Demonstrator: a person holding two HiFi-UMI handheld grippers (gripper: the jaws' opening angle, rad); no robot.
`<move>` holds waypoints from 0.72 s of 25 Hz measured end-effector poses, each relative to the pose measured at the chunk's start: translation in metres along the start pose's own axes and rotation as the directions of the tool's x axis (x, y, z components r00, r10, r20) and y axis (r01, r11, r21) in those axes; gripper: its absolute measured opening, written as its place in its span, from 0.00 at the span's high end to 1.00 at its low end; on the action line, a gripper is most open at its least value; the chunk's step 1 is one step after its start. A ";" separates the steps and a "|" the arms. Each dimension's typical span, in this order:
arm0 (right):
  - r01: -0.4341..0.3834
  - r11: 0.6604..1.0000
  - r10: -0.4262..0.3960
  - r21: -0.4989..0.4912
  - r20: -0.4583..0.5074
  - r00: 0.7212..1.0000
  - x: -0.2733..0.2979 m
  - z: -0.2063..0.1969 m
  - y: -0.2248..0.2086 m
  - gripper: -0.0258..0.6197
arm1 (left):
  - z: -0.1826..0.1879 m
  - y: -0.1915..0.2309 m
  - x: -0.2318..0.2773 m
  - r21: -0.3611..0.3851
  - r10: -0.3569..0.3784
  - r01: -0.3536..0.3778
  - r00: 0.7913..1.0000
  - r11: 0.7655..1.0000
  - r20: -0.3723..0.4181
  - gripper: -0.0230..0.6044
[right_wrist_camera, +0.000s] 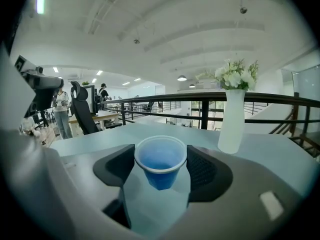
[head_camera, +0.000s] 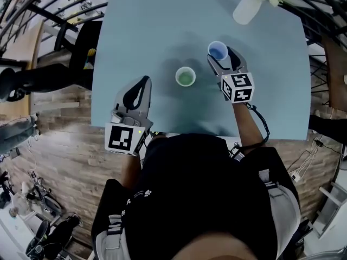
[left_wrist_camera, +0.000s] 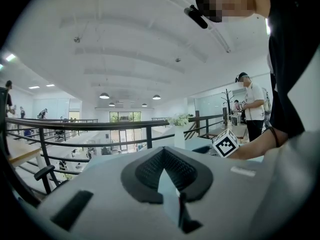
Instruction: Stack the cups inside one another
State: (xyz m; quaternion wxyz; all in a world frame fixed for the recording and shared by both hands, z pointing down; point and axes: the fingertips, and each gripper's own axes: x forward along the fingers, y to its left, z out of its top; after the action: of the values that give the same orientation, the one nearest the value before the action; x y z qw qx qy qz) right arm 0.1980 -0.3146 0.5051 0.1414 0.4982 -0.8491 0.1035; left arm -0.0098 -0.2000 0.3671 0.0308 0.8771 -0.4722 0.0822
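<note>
A blue cup (head_camera: 218,51) sits upright between the jaws of my right gripper (head_camera: 222,55), right of the table's middle. In the right gripper view both pads press on the rim of the blue cup (right_wrist_camera: 160,160), so the right gripper (right_wrist_camera: 160,170) is shut on it. A green cup (head_camera: 185,77) stands upright on the light blue table (head_camera: 152,31), to the left of the blue cup and apart from it. My left gripper (head_camera: 142,83) rests near the table's front left, its tips together and holding nothing. In its own view the left gripper (left_wrist_camera: 163,151) points over the table.
A white vase (head_camera: 248,7) with flowers stands at the back right; the vase (right_wrist_camera: 231,121) rises just beyond the blue cup. A black railing runs behind the table. The table's front edge lies close to the person's body. Other people stand in the room behind.
</note>
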 end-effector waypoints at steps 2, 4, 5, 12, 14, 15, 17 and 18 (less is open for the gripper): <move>-0.012 1.000 0.012 -0.005 0.012 1.000 -0.005 0.005 0.009 0.46 | 0.001 0.000 -0.002 -0.002 -0.006 0.006 1.000 1.000 0.008 0.98; -0.025 1.000 0.025 -0.003 0.025 0.999 -0.009 0.012 0.018 0.46 | 0.002 0.000 -0.004 -0.003 -0.010 0.010 1.000 1.000 0.014 0.98; -0.032 0.999 0.032 0.000 0.033 0.999 -0.011 0.015 0.022 0.46 | 0.003 0.001 -0.005 -0.004 -0.012 0.012 1.000 1.000 0.017 0.98; -0.071 0.997 0.071 0.007 0.065 0.995 -0.022 0.029 0.055 0.45 | 0.003 0.004 -0.016 -0.008 -0.026 0.026 0.999 1.000 0.026 0.98; -0.083 0.997 0.082 0.007 0.070 0.994 -0.024 0.032 0.065 0.45 | 0.002 0.006 -0.019 -0.010 -0.030 0.030 0.999 0.999 0.029 0.98; -0.089 0.996 0.089 0.006 0.072 0.993 -0.025 0.033 0.070 0.45 | 0.002 0.006 -0.020 -0.011 -0.032 0.033 0.999 0.999 0.031 0.98; -0.101 0.995 0.101 0.005 0.076 0.992 -0.028 0.034 0.080 0.45 | 0.001 0.007 -0.023 -0.013 -0.038 0.038 0.999 0.999 0.032 0.98; -0.107 0.994 0.106 0.003 0.078 0.991 -0.029 0.034 0.085 0.45 | 0.000 0.007 -0.025 -0.013 -0.041 0.041 0.999 0.999 0.033 0.98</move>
State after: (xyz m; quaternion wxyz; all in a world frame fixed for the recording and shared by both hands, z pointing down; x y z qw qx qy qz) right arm 0.1324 -0.2606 0.4600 0.1006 0.4564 -0.8790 0.0947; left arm -0.0290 -0.1836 0.3625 0.0307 0.8876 -0.4551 0.0641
